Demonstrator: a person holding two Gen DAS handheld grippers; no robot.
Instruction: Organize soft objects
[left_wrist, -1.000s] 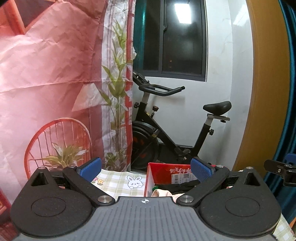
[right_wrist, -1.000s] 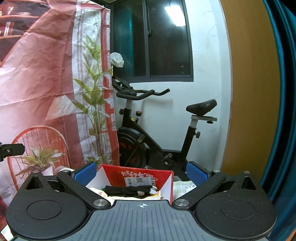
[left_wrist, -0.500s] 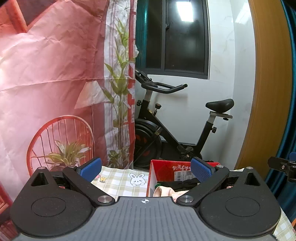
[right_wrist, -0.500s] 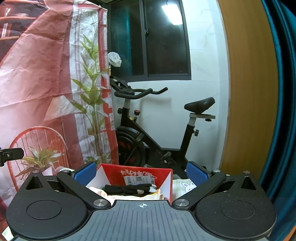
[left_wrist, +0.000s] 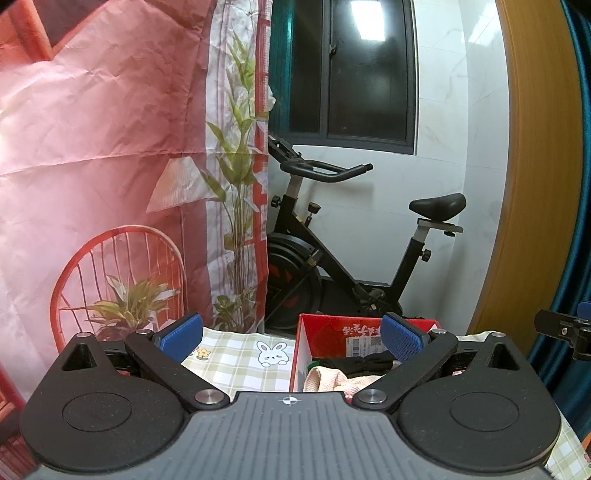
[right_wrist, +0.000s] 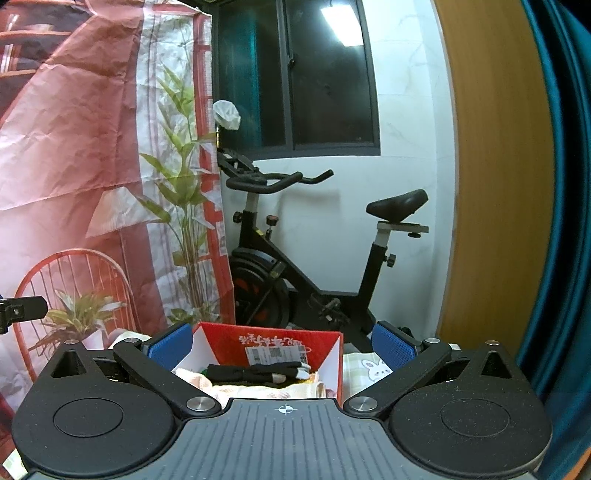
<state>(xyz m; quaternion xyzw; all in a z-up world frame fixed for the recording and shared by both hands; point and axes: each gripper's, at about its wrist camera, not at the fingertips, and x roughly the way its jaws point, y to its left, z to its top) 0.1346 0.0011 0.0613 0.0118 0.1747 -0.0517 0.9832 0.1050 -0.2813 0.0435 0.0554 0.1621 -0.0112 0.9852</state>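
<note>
Both tools are hovering above the table here, and neither one is carrying anything. In the left wrist view, the left gripper (left_wrist: 291, 338) is sitting low in the frame with its blue pads (left_wrist: 183, 332) spread wide apart, nothing between them but the checked tablecloth (left_wrist: 236, 360) with its little bunny print at lower centre. Just to the right of that bunny, the red box (left_wrist: 332, 326) is standing open on the cloth, and the soft things are lying inside it: a black sock (left_wrist: 364, 360) draped across a pale pink cloth (left_wrist: 327, 380), both peeking out at lower centre-right. The right-hand pad is overlapping the box's far wall in this view, though whether it is touching is not clear. At the right edge, a black piece of the other tool is poking in. Over in the right wrist view, the right gripper (right_wrist: 282, 343) is also holding its jaws fully spread, and the red box (right_wrist: 291, 336) is showing right between them at lower centre, with the black sock (right_wrist: 255, 371) stretched across the pile and pale fabric (right_wrist: 266, 389) beneath it. Behind the table in both views, an exercise bike (left_wrist: 332, 266) is standing against the white wall, with a pink printed backdrop (left_wrist: 92, 147) filling the left side.
</note>
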